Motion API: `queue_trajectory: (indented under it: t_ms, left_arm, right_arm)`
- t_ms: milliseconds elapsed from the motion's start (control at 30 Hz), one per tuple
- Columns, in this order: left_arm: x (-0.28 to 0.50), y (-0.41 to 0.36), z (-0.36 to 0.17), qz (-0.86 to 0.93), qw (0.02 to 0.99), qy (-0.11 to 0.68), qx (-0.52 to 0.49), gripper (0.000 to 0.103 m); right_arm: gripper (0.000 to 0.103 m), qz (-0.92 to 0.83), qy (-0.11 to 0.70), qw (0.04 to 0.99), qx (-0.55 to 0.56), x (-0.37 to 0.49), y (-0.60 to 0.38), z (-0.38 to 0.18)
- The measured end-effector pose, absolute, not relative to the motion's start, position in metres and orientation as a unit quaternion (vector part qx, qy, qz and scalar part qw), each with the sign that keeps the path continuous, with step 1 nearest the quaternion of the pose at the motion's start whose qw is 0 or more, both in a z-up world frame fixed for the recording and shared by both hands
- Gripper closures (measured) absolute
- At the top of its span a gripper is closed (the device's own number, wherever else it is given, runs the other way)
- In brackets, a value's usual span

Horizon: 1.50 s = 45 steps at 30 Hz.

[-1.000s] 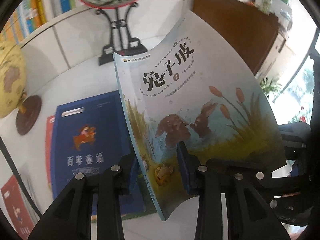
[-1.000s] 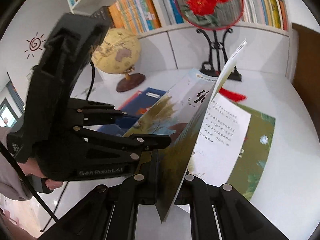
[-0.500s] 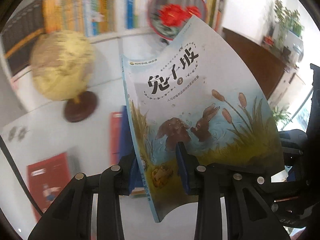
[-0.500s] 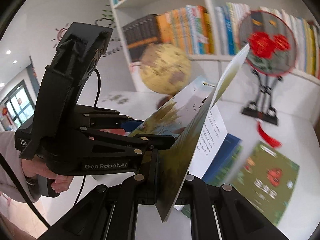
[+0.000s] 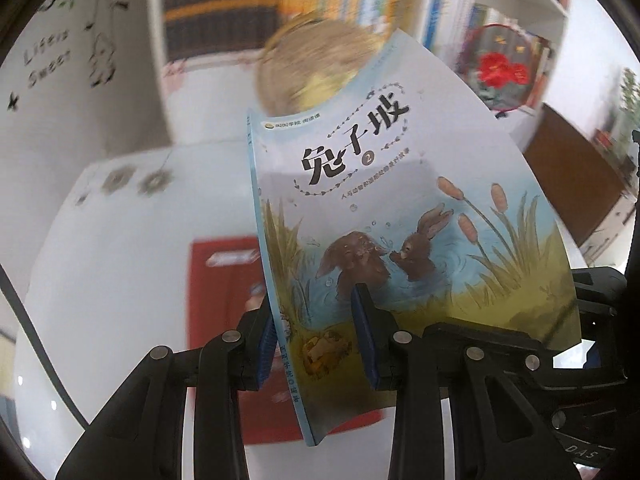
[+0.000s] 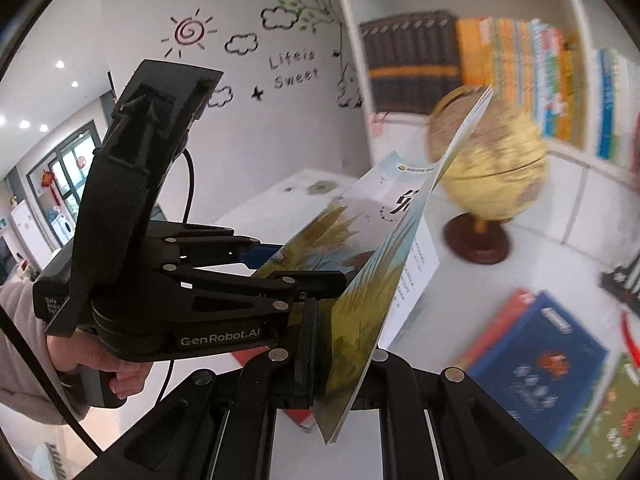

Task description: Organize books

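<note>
Both grippers clamp the rabbit book (image 5: 404, 240), which fills the frame's centre above the table (image 5: 120, 240): the left gripper (image 5: 316, 340) pinches its spine corner, the right gripper (image 6: 340, 376) its open edge, likely to keep the limp cover from sagging.

White table (image 6: 560, 264): globe (image 6: 492, 176), books (image 6: 536, 356)

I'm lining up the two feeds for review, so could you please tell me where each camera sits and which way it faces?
Left wrist: sits on the left gripper, looking along its fingers at the pale-blue rabbit-cover picture book they clamp near the spine; beyond, a yellow globe and bookshelf.
Right wrist: sits on the right gripper, pinching the book's open edge; it sees the left gripper, a hand and a sleeve.
Shared: book, globe, left gripper.
</note>
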<state>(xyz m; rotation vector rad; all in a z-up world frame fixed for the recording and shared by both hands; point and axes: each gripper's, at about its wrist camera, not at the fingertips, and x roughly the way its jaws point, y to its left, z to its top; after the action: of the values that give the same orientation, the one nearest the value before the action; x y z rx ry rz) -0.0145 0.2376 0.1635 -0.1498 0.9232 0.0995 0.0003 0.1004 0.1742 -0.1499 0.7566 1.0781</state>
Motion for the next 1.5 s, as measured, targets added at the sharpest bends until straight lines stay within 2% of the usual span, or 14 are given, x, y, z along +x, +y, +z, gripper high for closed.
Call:
queue_trajectory:
  t_ms: [300,600,933,1067,1133,1300,1500]
  left_arm:
    - [-0.025,0.282,0.108,0.056,0.862,0.495,-0.097,0.073]
    - [-0.030,0.293,0.087,0.060,0.849,0.514,-0.109,0.071]
    - [-0.033,0.303,0.080,0.058,0.836,0.533,-0.116,0.070]
    - [-0.034,0.302,0.080,0.061,0.835,0.537,-0.106,0.067]
    - [-0.033,0.303,0.081,0.073,0.833,0.540,-0.098,0.061]
    - [-0.037,0.313,0.079,0.093,0.818,0.557,-0.112,0.060]
    - [-0.043,0.320,0.084,0.121,0.811,0.562,-0.109,0.060]
  right_arm:
    - [0.095,0.477,0.431,0.765,-0.044,0.001,0.166,0.126]
    - [0.095,0.402,0.528,0.745,0.069,0.016,0.164,0.069]
    - [0.095,0.377,0.559,0.731,0.106,0.000,0.168,0.056]
    - [0.093,0.375,0.559,0.733,0.098,0.000,0.170,0.054]
    - [0.093,0.374,0.563,0.729,0.105,0.002,0.170,0.054]
    - [0.085,0.382,0.572,0.718,0.111,0.005,0.170,0.053]
    - [0.066,0.358,0.586,0.719,0.105,0.002,0.169,0.060]
